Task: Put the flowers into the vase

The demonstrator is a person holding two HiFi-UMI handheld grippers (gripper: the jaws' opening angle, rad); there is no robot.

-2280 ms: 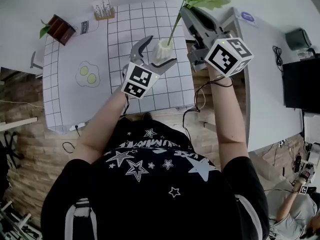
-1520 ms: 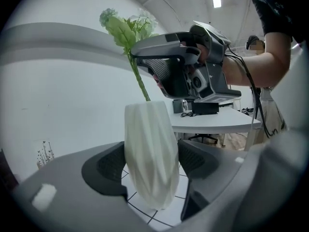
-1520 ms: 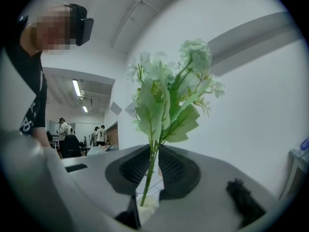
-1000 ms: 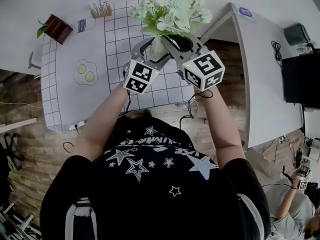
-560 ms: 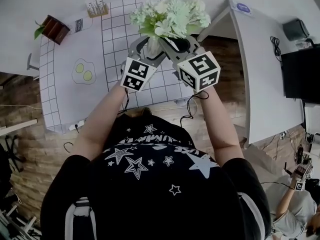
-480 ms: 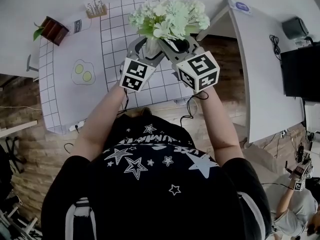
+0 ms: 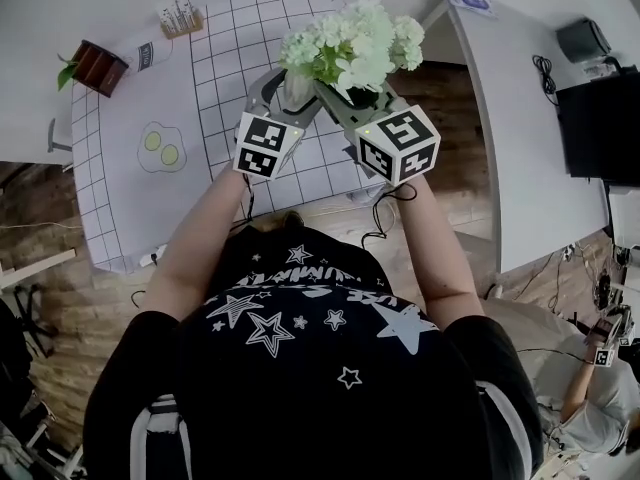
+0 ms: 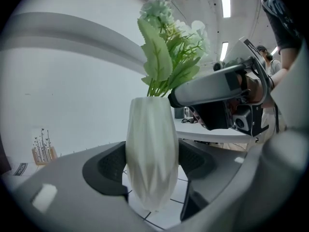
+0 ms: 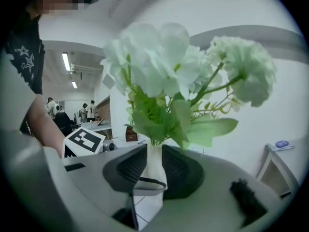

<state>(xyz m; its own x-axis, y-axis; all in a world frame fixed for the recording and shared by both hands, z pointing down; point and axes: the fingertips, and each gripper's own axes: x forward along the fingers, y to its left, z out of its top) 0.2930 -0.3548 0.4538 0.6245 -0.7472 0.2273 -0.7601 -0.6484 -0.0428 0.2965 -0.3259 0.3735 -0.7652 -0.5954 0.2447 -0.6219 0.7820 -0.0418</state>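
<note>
A bunch of white flowers with green leaves (image 7: pixel 352 43) stands with its stems in the white faceted vase (image 7: pixel 297 92) on the grid mat. My left gripper (image 7: pixel 290 93) is shut on the vase's body (image 8: pixel 151 153), one pad on each side. My right gripper (image 7: pixel 345 93) sits just under the blooms (image 9: pixel 169 76), at the vase's neck (image 9: pixel 154 166). Its jaws have just been opening; the neck and stems show between the pads, which do not press on them. The left gripper view shows the right gripper (image 8: pixel 217 91) beside the leaves (image 8: pixel 171 52).
The white grid mat (image 7: pixel 225 118) also carries a fried-egg toy (image 7: pixel 158 148). A brown plant pot (image 7: pixel 88 66) and a small card stand (image 7: pixel 175 13) sit at its far side. A second table (image 7: pixel 510 118) with a dark box (image 7: pixel 585 38) lies to the right.
The right gripper brought the flowers from high on the right to over the vase and lowered them. The blooms now sit lower, right over the vase. The left gripper stayed on the vase.
</note>
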